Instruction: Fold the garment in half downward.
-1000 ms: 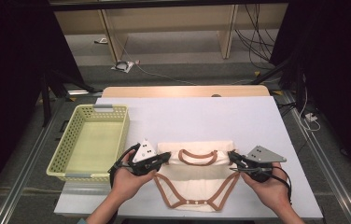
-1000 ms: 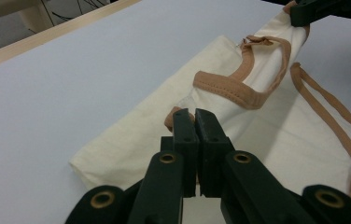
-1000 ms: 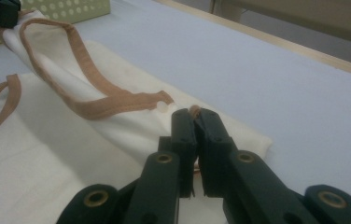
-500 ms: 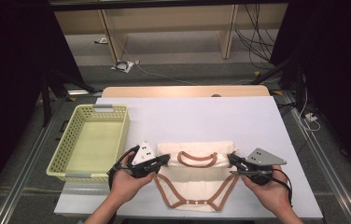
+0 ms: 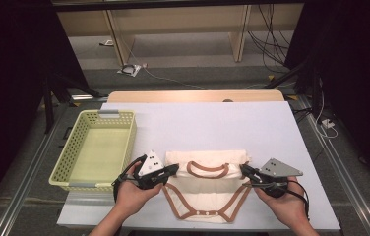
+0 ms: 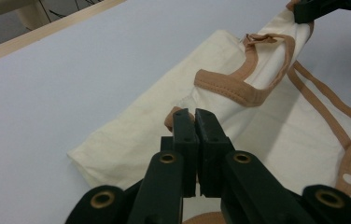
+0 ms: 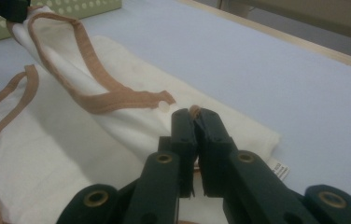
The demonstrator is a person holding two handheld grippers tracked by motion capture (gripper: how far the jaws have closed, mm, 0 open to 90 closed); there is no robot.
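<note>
A cream baby bodysuit (image 5: 207, 199) with brown trim lies near the table's front edge, neckline away from me. My left gripper (image 5: 175, 168) is shut on its left shoulder corner, where brown trim shows at the tips of the left gripper (image 6: 194, 114). My right gripper (image 5: 243, 168) is shut on the opposite shoulder corner, and a bit of trim pokes out past the right gripper (image 7: 194, 112). The neckline band (image 6: 239, 88) is pulled up into a raised fold between the two grippers. The cloth (image 7: 71, 140) below it rests flat.
A pale green plastic basket (image 5: 70, 152) stands at the left of the white table (image 5: 212, 123), close beside my left hand. Its wall (image 7: 71, 7) shows behind the bodysuit. A wooden strip (image 5: 193, 96) edges the far side, with cables on the floor beyond.
</note>
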